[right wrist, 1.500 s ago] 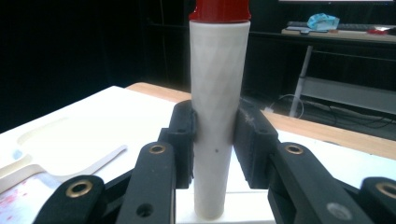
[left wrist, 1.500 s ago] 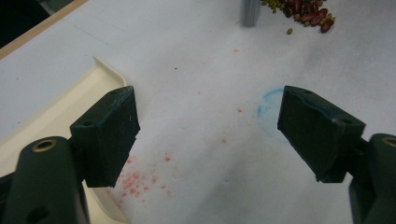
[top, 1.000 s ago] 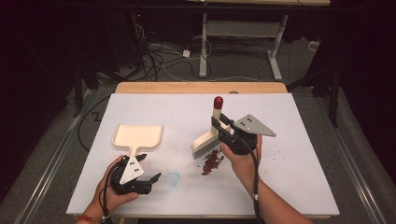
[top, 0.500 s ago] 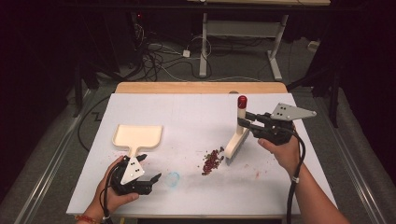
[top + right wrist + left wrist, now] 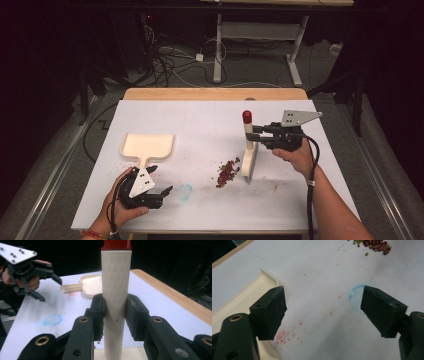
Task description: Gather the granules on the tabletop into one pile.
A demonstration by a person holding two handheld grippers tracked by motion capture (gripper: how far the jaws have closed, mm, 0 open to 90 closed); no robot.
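Here, on a white table (image 5: 300, 200), the right gripper (image 5: 256, 136) clamps the cream handle of a brush (image 5: 248, 155) with a red cap, holding it upright with its head down on the table, just right of a small pile of red and green beans (image 5: 227, 173). At near left, the left gripper (image 5: 162, 181) rests with jaws spread wide and empty, beside the handle of a cream dustpan (image 5: 147, 146), near a faint blue ring (image 5: 185, 191) drawn on the table.

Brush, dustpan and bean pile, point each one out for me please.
brush (image 5: 247, 137): high view, on its cream handle below the red cap.
dustpan (image 5: 148, 145): high view, on the bare floor of its tray.
bean pile (image 5: 227, 171): high view, on the middle of the heap.
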